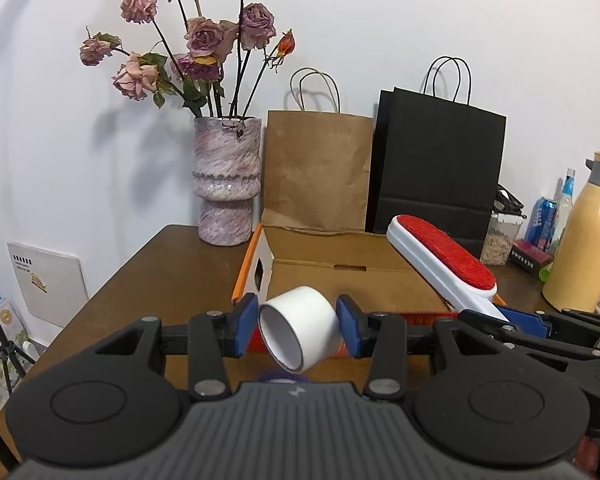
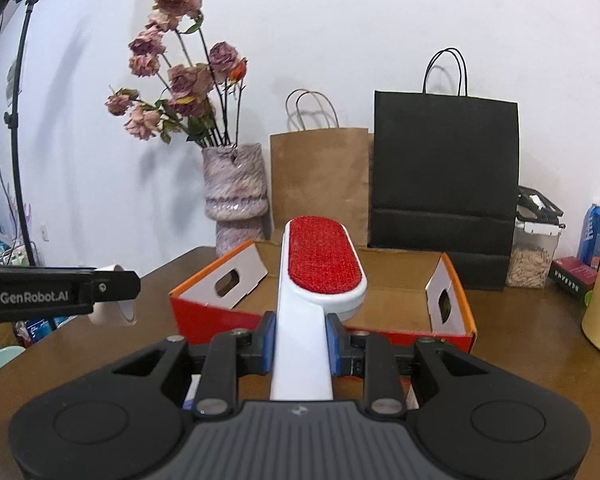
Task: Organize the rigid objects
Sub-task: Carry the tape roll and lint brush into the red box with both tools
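Brown table against white wall, open cardboard box near back edge. Left gripper clamps white tape roll; right gripper clamps lint brush handle, both held just before/over box's front wall.

There are two paper bags, one vase of dried roses, one cardboard box, one lint brush, one tape roll, and two grippers.

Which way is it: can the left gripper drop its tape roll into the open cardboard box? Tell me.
Probably yes. The left gripper grips the tape roll before the open box; nothing blocks it, though the lint brush hangs over the right side.
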{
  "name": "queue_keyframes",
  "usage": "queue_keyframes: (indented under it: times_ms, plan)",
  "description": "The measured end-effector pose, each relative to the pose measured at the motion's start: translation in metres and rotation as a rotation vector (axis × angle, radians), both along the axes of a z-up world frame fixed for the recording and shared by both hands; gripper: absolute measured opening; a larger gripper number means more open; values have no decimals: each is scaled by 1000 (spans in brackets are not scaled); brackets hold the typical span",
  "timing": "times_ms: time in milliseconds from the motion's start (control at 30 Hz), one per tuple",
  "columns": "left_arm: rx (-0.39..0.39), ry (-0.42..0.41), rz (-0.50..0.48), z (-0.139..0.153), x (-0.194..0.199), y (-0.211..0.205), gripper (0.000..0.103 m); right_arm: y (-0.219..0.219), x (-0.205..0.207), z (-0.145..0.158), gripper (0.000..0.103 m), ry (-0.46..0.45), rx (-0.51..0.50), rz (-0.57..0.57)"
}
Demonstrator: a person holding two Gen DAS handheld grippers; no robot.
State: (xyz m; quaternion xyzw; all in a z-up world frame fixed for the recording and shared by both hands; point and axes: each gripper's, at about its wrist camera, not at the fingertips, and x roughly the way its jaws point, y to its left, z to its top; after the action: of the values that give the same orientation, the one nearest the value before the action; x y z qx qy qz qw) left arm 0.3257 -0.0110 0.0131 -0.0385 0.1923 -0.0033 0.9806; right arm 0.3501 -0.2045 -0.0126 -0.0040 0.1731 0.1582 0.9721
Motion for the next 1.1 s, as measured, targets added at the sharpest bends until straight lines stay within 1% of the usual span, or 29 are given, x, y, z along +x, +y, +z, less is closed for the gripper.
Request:
queue_keyframes:
  times_ms: [233,367,533,733,1100]
  plan:
    - [-8,-16,10,8,35,-11,45,-7,29,4,25,-12,6,-14]
    - [-31,-24,11,12,55,-16,44,-10,45,8,25,-20,2,-18]
    - [-36,-29,18,14,79,-24,44,-15,67,11,24,-26,-3,-20]
    - [-28,-11,47,10,109,-29,44,-21,97,10,24,-20,-16,-30]
    - [-8,37,106,-3,150,-21,44,-23,139,3,24,18,-52,-23]
